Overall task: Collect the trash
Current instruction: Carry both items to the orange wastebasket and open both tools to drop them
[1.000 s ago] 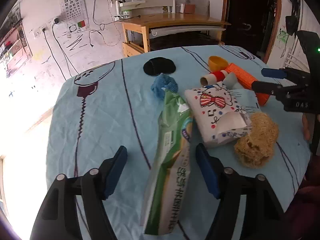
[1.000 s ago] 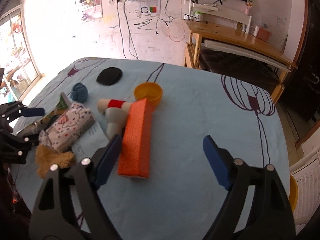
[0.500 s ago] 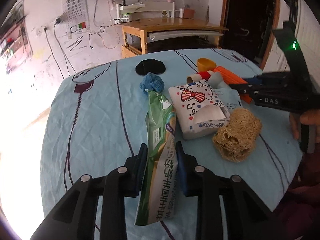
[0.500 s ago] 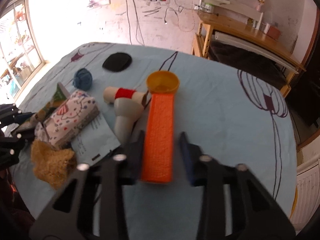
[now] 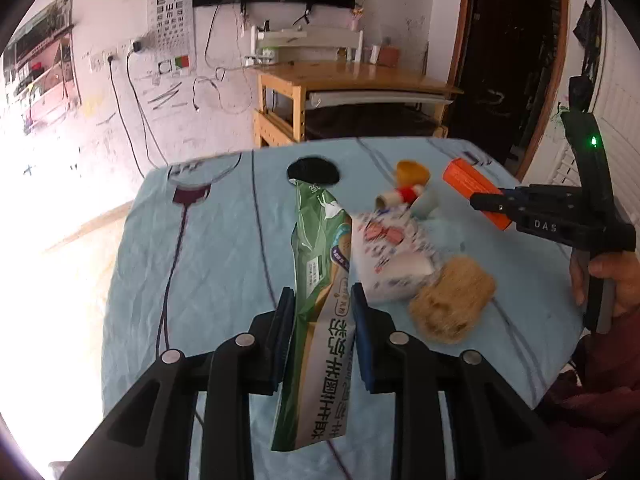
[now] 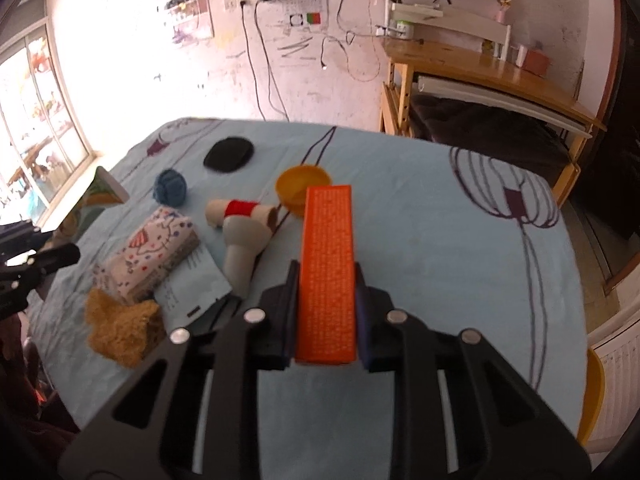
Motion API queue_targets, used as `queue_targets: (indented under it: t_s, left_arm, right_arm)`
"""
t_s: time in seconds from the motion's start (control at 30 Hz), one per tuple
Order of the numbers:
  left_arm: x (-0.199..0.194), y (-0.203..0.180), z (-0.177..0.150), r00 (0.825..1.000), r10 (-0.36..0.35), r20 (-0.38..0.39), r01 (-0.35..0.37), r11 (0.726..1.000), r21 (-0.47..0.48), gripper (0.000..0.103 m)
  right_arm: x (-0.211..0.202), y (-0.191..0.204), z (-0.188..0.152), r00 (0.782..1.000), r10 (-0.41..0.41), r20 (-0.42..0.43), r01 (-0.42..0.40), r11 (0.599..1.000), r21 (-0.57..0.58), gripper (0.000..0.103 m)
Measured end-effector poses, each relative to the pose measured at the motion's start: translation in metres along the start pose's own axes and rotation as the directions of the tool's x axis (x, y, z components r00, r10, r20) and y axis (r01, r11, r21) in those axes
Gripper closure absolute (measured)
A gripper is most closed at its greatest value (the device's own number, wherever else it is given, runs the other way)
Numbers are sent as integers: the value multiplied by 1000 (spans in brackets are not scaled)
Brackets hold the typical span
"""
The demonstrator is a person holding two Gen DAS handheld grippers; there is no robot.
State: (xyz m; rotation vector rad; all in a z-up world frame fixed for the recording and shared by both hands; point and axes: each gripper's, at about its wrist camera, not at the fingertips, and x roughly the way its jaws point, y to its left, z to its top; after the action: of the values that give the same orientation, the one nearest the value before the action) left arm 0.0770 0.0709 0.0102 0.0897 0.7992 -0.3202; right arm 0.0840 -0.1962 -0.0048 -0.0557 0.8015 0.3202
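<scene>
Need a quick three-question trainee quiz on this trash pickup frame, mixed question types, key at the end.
1. True or false: the left gripper is shut on the green wrapper.
2. What does the right gripper hold? A) yellow bowl B) orange box C) blue yarn ball
3. Fill in: the tan sponge lies beside the patterned ____.

Key: 1 true. 2 B, the orange box; the yellow bowl and blue yarn ball lie on the table. 3 tissue pack.

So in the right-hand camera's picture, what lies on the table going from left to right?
Tan sponge → patterned tissue pack → blue yarn ball → black pad → orange box held in the right tongs.
</scene>
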Motion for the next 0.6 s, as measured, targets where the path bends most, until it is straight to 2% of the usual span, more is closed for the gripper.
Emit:
queue_targets:
  t_s: [0.27, 0.6]
  left_arm:
    - [-12, -54, 33, 997, -39, 60, 34, 996, 83, 79]
    - [-7, -140, 69, 993, -93, 77, 76, 977, 200, 79]
  right_arm:
    - [-37, -34, -7, 996, -12, 90, 6, 998, 58, 81]
    - [-81, -109, -31, 980, -81, 182, 48, 983, 175, 81]
